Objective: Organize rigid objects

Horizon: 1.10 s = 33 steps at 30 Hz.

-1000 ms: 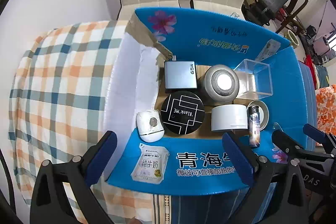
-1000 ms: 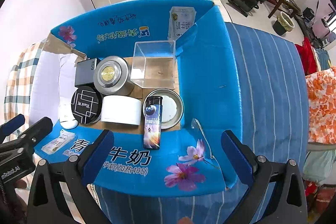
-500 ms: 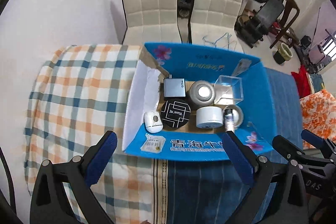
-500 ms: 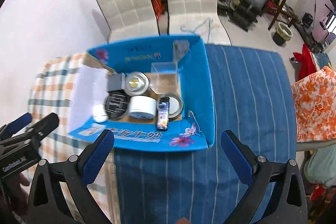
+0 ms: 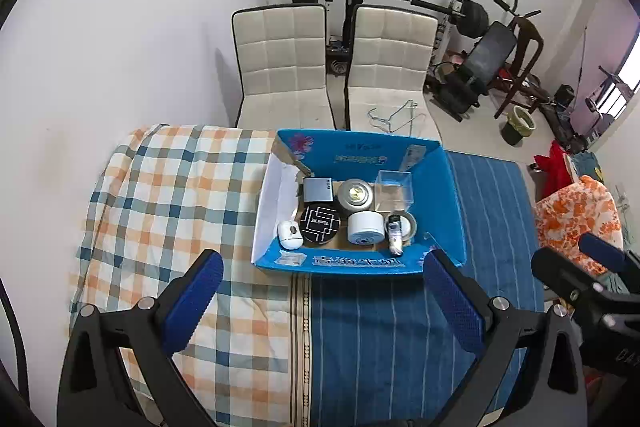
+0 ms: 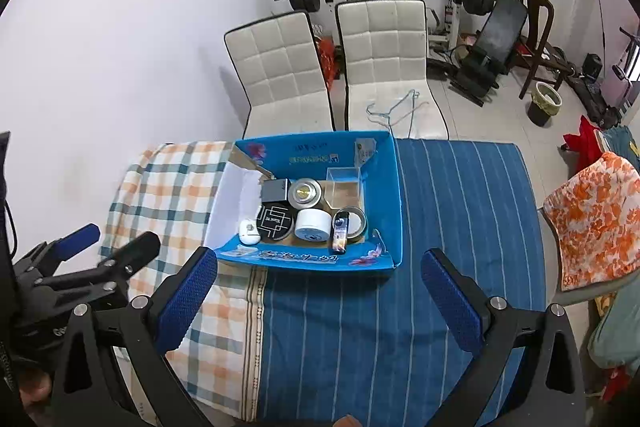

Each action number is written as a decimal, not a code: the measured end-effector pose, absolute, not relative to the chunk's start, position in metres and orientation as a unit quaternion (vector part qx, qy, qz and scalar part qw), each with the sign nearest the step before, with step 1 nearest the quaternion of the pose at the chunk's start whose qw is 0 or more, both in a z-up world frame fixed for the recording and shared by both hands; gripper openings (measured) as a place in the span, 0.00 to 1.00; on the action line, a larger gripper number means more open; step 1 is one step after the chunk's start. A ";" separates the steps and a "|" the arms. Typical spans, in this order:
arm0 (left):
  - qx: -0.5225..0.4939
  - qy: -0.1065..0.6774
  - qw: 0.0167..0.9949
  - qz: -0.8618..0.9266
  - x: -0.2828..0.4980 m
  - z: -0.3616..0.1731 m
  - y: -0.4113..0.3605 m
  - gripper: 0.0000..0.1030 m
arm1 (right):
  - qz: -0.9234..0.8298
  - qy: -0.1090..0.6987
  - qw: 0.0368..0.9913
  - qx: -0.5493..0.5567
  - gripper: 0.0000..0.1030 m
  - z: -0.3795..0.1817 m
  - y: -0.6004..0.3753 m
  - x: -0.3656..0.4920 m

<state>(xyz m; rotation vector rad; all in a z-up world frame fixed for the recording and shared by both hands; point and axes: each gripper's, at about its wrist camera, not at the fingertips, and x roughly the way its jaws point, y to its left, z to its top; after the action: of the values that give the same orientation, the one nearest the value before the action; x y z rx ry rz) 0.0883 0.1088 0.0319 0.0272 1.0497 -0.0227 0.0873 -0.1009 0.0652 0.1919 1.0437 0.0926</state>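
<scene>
While both claws hang spread and empty above the surface's near edge, the blue box (image 5: 444,203) of objects sits mid-surface; only the right view shows a fingertip (image 6: 347,420).

Black-framed left claw (image 5: 320,301); right claw (image 6: 320,301); blue textured pads (image 5: 452,301); silver screws
</scene>
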 end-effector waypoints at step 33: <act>0.033 0.471 0.881 0.025 0.067 0.056 0.114 1.00 | -0.015 0.486 0.873 0.040 1.00 0.074 -0.102 0.079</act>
<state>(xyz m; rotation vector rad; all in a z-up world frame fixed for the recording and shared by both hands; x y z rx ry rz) 0.0669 0.1136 0.0558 0.0683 0.9808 0.0513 0.0791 -0.1025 0.0738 0.0825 1.0145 -0.0309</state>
